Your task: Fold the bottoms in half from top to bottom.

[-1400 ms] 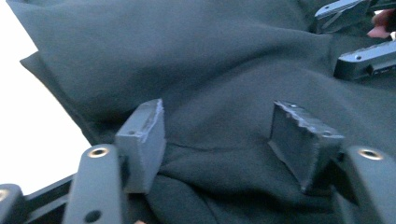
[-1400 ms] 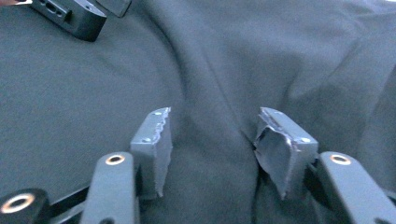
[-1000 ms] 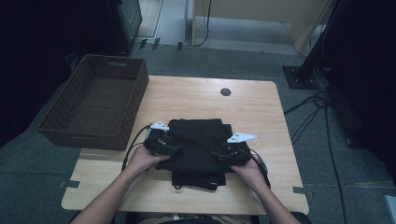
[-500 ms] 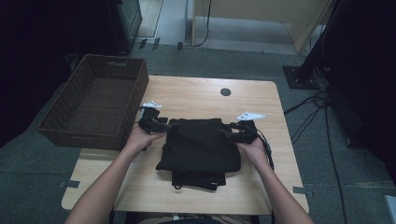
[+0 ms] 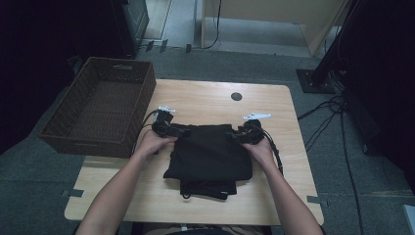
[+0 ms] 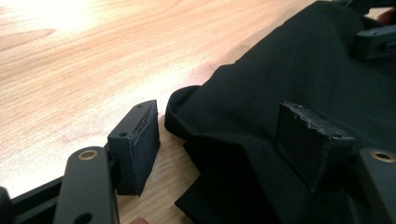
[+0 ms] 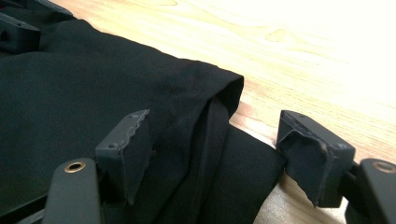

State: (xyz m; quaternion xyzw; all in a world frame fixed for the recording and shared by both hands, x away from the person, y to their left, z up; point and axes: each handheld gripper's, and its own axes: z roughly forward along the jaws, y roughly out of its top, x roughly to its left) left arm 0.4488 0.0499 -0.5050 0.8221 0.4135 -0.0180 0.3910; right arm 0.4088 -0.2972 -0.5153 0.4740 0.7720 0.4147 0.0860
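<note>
A black folded garment point(image 5: 208, 156) lies on the wooden table point(image 5: 205, 100). My left gripper point(image 5: 169, 128) is at its far left corner and my right gripper point(image 5: 244, 133) at its far right corner, each in a hand. In the left gripper view the jaws point(image 6: 219, 140) are open and have just been closing; the garment's corner point(image 6: 289, 70) lies between them, one pad point(image 6: 137, 140) on bare wood. In the right gripper view the jaws point(image 7: 219, 149) are open and have just been opening, straddling the folded edge point(image 7: 93, 84) without pinching it.
A dark wicker basket point(image 5: 98, 105) stands at the table's left edge, close to my left gripper. A small black round cap point(image 5: 236, 96) sits in the tabletop beyond the garment. Cables point(image 5: 337, 122) trail on the floor to the right.
Both hands have moved away from the person, from the middle of the garment's sides to its far corners. The garment itself lies as before.
</note>
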